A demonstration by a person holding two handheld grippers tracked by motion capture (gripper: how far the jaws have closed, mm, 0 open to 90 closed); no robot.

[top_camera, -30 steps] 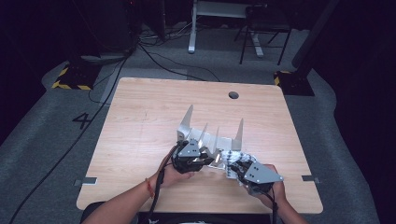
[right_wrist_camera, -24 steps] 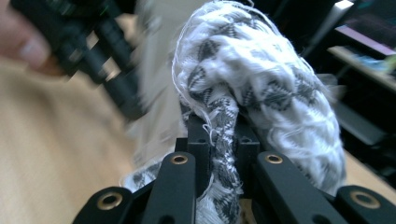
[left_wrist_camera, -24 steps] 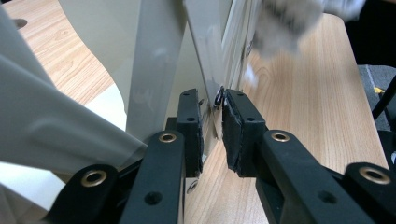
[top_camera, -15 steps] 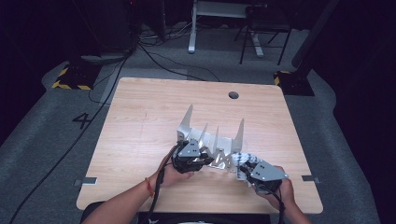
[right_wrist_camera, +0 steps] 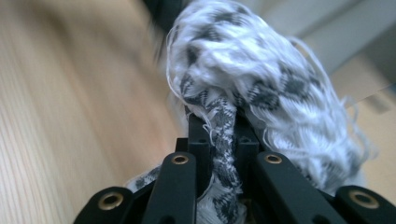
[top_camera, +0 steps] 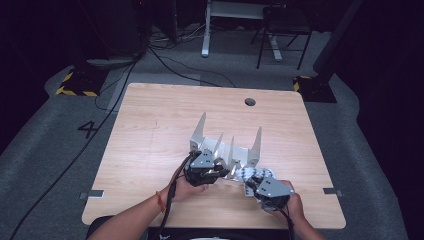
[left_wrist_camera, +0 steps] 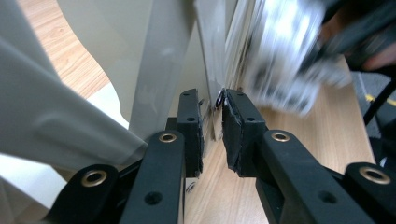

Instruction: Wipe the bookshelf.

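Rack [top_camera: 227, 150], pale plastic w/ upright pointed dividers, sits centre of high view, long axis running from upper left to lower right. Left gripper [left_wrist_camera: 212, 119] clamped on a thin divider edge. Right gripper [right_wrist_camera: 219, 126] pinched tight on cloth [right_wrist_camera: 261, 88] at rack's lower-right end. Right gripper view shows soft, frayed black-white check weave; high view gives just a patterned lump [top_camera: 255, 173].

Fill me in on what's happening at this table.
A person works two handheld grippers at a wooden table. The left gripper is clamped on a thin wall of a grey divider rack, steadying it. The right gripper is shut on a bunched black-and-white checked cloth, held at the rack's near end. The cloth is not yet in a slot.
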